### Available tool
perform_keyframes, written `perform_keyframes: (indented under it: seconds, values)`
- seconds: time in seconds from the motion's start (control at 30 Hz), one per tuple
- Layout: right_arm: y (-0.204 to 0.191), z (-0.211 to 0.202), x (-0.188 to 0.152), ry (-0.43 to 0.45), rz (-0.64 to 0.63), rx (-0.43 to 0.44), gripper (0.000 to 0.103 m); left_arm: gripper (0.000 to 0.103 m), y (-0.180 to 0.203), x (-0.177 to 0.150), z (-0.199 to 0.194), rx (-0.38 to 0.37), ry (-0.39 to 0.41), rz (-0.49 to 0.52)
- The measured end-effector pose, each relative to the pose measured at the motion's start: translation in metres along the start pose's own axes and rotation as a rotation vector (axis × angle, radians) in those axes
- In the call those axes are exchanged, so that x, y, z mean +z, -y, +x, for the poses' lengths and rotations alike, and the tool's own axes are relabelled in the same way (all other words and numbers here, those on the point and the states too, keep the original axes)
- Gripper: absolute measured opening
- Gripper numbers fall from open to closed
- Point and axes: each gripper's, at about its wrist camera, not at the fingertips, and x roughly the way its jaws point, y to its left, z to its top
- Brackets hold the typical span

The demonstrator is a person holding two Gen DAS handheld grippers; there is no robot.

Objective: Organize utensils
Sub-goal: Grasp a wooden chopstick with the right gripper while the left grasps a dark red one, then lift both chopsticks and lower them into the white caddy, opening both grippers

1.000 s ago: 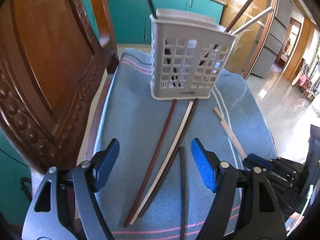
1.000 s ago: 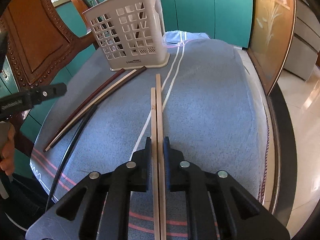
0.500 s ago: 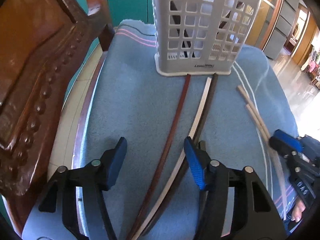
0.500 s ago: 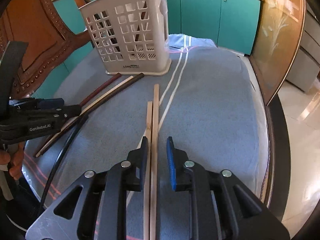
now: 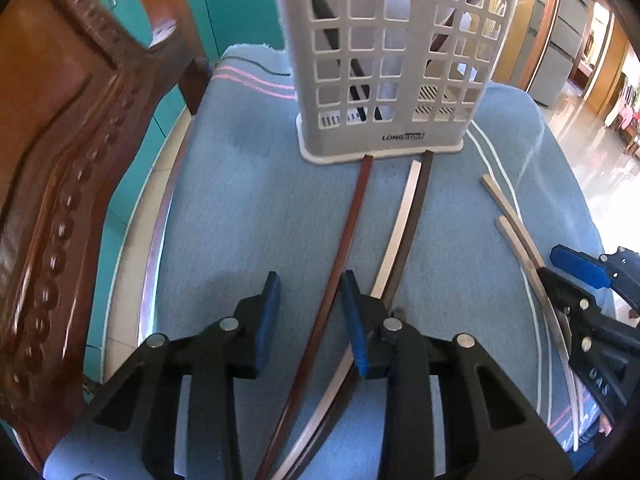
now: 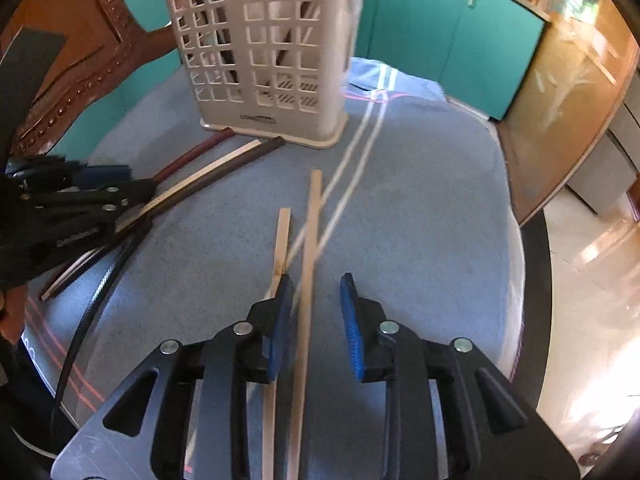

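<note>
A white plastic utensil basket (image 5: 392, 60) stands upright on a blue cloth, holding several chopsticks; it also shows in the right wrist view (image 6: 264, 52). A red-brown chopstick (image 5: 340, 256) lies between the fingers of my open left gripper (image 5: 308, 304). A pale chopstick (image 5: 396, 232) and a dark one (image 5: 416, 208) lie just right of it. My right gripper (image 6: 314, 304) is open over two light wooden chopsticks (image 6: 310, 240) on the cloth; one lies between its fingers, the other under the left finger. A black chopstick (image 6: 100, 280) lies at the left.
A carved wooden chair back (image 5: 60, 184) stands close on the left. The blue cloth (image 6: 420, 208) covers a round table with its edge at the right. Teal cabinets (image 6: 440, 28) stand behind. The left gripper also shows in the right wrist view (image 6: 80, 196).
My right gripper has opened and let go of the two light wooden chopsticks. My left gripper has moved forward toward the basket and narrowed around the red-brown chopstick.
</note>
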Motion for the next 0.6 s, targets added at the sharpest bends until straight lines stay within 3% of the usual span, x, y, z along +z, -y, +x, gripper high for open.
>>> perform_keyframes:
  seconds: [0.27,0.3,0.33,0.37,0.4,0.5,0.6]
  values:
    - [0.003,0.01,0.018,-0.025,-0.009,0.035,0.031,0.04,0.01,0.024,0.011,0.016,-0.009,0.003]
    - [0.002,0.01,0.017,-0.024,-0.013,0.037,0.03,0.04,0.01,0.026,0.012,0.015,-0.011,0.002]
    - [0.002,0.008,0.016,-0.019,-0.016,0.05,0.023,0.039,0.011,0.027,0.013,0.014,-0.013,0.002]
    - [0.001,0.008,0.016,-0.016,-0.014,0.062,0.011,0.037,0.01,0.029,0.014,0.009,-0.014,0.001]
    - [0.001,0.01,0.017,-0.016,-0.011,0.07,0.008,0.028,0.005,0.034,0.018,-0.007,-0.017,0.0]
    - [-0.001,0.008,0.015,0.002,-0.003,0.083,0.007,0.013,0.013,0.038,0.024,-0.031,-0.015,0.016]
    - [0.0,0.002,0.011,0.026,0.011,0.097,0.006,0.011,0.021,0.04,0.026,-0.014,-0.002,0.044]
